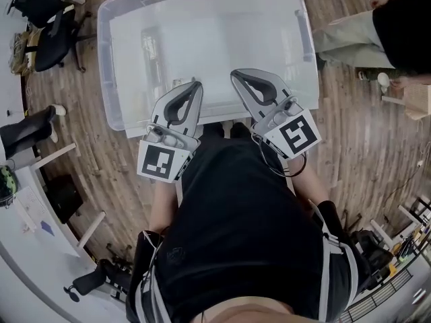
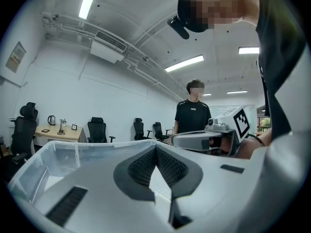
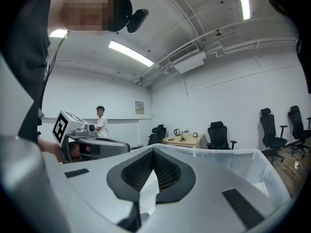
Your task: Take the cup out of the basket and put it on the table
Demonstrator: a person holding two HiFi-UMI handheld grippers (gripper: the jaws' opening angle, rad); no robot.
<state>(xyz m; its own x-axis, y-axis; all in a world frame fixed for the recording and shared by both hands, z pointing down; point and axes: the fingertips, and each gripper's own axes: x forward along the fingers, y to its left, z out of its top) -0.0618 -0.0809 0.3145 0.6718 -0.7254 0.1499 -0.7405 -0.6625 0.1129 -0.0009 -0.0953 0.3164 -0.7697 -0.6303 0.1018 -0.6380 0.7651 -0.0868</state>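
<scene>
Bin walls of a clear plastic bin (image 1: pixel 108 59) fill the upper middle of the head view, above a wooden floor (image 1: pixel 357 133). Its inside looks pale and bare from that view, and the cup cannot be made out in any view.

The left tool (image 1: pixel 197 83) and the right tool (image 1: pixel 236 74) are held side by side at the lower edge of the bin. Their tips point up the frame over its near rim, with a small gap between the two. Each carries a marker cube at its back, lower left (image 1: pixel 161 161) and lower right (image 1: pixel 298 134).

In the left gripper view the left tool (image 2: pixel 155 147) has its jaws closed tip to tip with nothing between the ribbed pads (image 2: pixel 141 168). The bin rim (image 2: pixel 73 147) lies beyond. The right gripper view shows the same: the right tool (image 3: pixel 153 152) is closed and empty, with the bin wall (image 3: pixel 233 154) at the right.

Behind, a person in a black shirt (image 2: pixel 193 115) stands mid-frame, office chairs (image 2: pixel 97 129) line the wall, and a kettle (image 2: pixel 51 120) sits on a side desk (image 2: pixel 58 132).
</scene>
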